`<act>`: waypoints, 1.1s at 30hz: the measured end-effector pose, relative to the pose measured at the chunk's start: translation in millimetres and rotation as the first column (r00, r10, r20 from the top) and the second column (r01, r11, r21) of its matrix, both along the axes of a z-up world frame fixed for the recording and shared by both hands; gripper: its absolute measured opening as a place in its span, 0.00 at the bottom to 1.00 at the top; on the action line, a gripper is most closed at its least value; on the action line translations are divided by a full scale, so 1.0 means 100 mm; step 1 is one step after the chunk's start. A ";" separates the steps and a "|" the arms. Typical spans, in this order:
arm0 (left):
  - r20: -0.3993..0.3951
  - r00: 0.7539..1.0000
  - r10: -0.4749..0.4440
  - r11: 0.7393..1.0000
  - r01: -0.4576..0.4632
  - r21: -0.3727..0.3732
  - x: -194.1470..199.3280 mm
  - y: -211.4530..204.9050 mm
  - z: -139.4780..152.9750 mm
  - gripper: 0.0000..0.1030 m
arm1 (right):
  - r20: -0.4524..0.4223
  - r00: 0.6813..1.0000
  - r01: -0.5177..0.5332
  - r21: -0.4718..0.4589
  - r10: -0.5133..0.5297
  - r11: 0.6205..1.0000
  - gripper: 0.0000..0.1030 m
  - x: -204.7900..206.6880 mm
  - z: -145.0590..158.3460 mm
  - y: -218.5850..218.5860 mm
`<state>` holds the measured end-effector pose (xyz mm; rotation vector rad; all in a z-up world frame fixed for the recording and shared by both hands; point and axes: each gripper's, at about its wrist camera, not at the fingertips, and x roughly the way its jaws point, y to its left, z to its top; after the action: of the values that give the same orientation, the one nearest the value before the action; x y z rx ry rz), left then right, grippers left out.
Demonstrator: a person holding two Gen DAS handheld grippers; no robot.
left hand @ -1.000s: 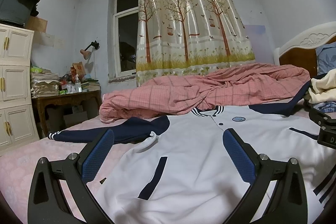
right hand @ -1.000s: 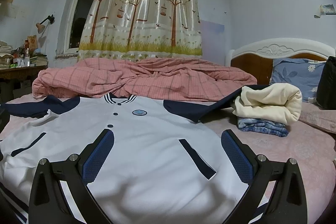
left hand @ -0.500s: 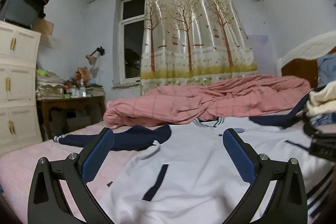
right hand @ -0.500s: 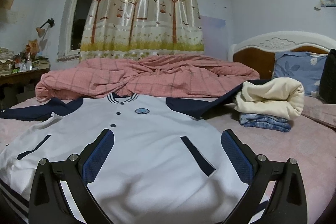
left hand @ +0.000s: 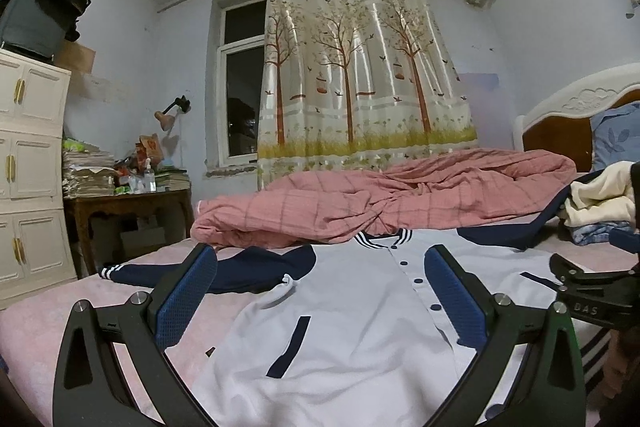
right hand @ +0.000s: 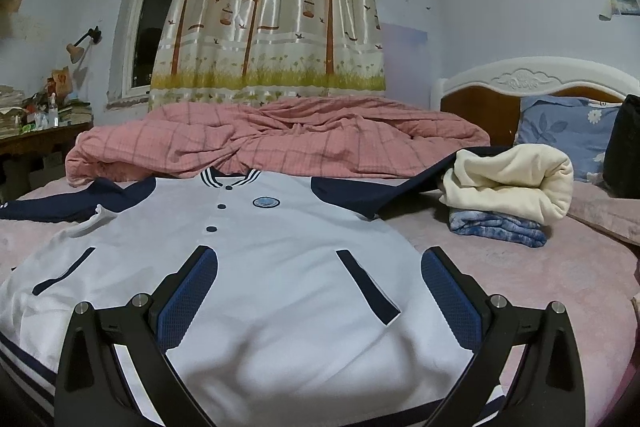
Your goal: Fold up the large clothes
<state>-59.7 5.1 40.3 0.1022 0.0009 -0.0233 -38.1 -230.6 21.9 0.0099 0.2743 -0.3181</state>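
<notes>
The white-and-navy jacket lies flat, front up, on the pink bed, collar far. Both the left hand-held gripper and right hand-held gripper hover above its near hem, fingers apart, empty. Folded clothes crowd the right sleeve; bare bed flanks the left sleeve.
</notes>
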 end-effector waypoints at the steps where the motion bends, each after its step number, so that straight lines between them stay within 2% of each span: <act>1: 0.000 1.000 -0.003 1.000 0.003 0.005 -0.03 -0.02 0.00 1.00 | -0.002 1.000 -0.003 0.000 0.003 1.000 1.00 -0.01 0.00 0.00; 8: 0.007 1.000 -0.005 0.999 0.004 0.035 -0.22 -0.08 0.00 1.00 | 0.002 1.000 -0.002 0.005 0.002 1.000 1.00 -0.11 0.06 0.01; 12: 0.013 1.000 -0.007 1.000 0.006 0.018 -0.30 -0.03 0.04 1.00 | 0.006 1.000 -0.007 0.018 0.007 1.000 1.00 -0.23 0.13 0.05; 19: 0.018 1.000 -0.022 1.000 0.022 0.010 -0.36 -0.02 0.09 1.00 | 0.006 0.999 -0.032 -0.013 0.032 0.999 1.00 -0.44 0.23 0.12; 23: -0.005 0.999 -0.050 0.998 0.050 0.033 -0.38 -0.04 0.09 1.00 | -0.045 0.997 -0.058 0.051 0.060 0.997 1.00 -0.49 0.32 0.08; 28: -0.062 0.998 -0.019 0.981 0.031 0.192 -0.45 -0.19 -0.11 1.00 | -0.145 0.988 -0.049 0.042 0.054 0.998 1.00 -0.51 0.28 0.04; 30: -0.132 0.991 0.014 0.970 0.019 0.243 -0.41 -0.21 -0.27 1.00 | -0.242 0.963 -0.107 0.048 0.115 0.993 1.00 -0.47 0.15 0.04; 31: -0.172 0.985 0.025 0.968 0.019 0.252 -0.38 -0.22 -0.34 1.00 | -0.303 0.936 -0.172 0.051 0.179 0.984 1.00 -0.46 0.05 0.08; 33: -0.256 0.966 0.015 0.973 0.045 0.225 -0.33 -0.18 -0.48 1.00 | -0.377 0.896 -0.239 0.036 0.234 0.970 1.00 -0.47 -0.12 0.17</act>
<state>-92.8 -12.5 -7.4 0.3297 0.2630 -0.0515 -85.3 -213.9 9.9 -0.0974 0.6541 -0.0748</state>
